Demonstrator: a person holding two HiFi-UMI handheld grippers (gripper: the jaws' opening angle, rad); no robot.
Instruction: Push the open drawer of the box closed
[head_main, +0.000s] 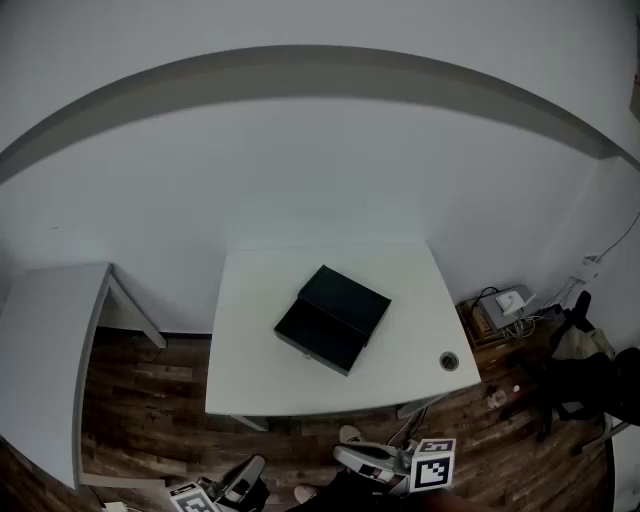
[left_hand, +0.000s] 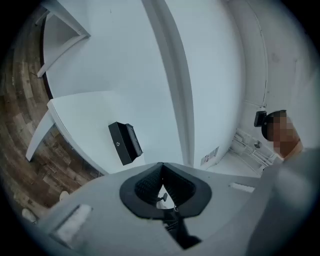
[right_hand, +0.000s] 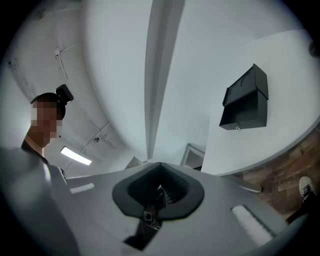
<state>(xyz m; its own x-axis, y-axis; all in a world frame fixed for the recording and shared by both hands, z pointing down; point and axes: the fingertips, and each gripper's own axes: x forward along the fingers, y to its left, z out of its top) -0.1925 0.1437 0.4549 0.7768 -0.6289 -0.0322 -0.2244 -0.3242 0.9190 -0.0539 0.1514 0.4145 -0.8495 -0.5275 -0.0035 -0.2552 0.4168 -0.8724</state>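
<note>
A black box (head_main: 345, 297) lies in the middle of a white table (head_main: 260, 380), turned at an angle. Its drawer (head_main: 318, 336) stands pulled out toward the table's front left. The left gripper view shows the box (left_hand: 125, 143) small and far off, and so does the right gripper view, where the box (right_hand: 245, 100) has a small knob on the drawer front. Both grippers are held low in front of the table, well away from the box. My left gripper (head_main: 252, 466) (left_hand: 161, 165) is shut and empty. My right gripper (head_main: 345, 456) (right_hand: 160, 165) is shut and empty too.
A second white table (head_main: 50, 330) stands at the left across a strip of wooden floor. The main table has a cable hole (head_main: 449, 361) at its front right corner. Cables, a small grey box (head_main: 503, 303) and dark bags (head_main: 590, 385) crowd the floor at the right.
</note>
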